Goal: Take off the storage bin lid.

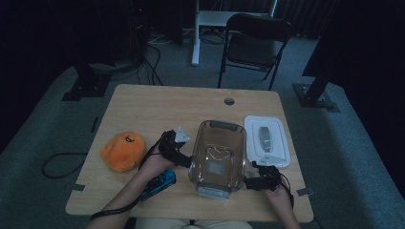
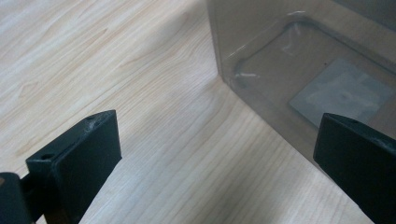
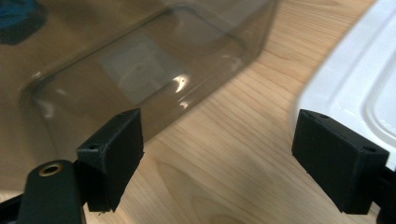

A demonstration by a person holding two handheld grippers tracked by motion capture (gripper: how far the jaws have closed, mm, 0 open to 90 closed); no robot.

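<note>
Sitting upright near the front edge of the tabletop [image 1: 143,102]: clear plastic container [image 1: 218,157], empty, mouth up. Flanking it, left gripper [image 1: 184,160] just beside its left wall and right gripper [image 1: 249,182] just beside its right front corner, both with fingers [image 2: 77,163] spread wide and pinching nothing. Lying flat just beyond the right gripper: white lid [image 1: 266,140]. Resting farther left: blue toy car [image 1: 160,182] under the left forearm, then orange plush [image 1: 123,150]. Risking, judging from here, a thin slick wall slipping or flexing under a one-sided squeeze, tipping or skidding the container toward the front edge; also nudging the lid while closing in.
</note>
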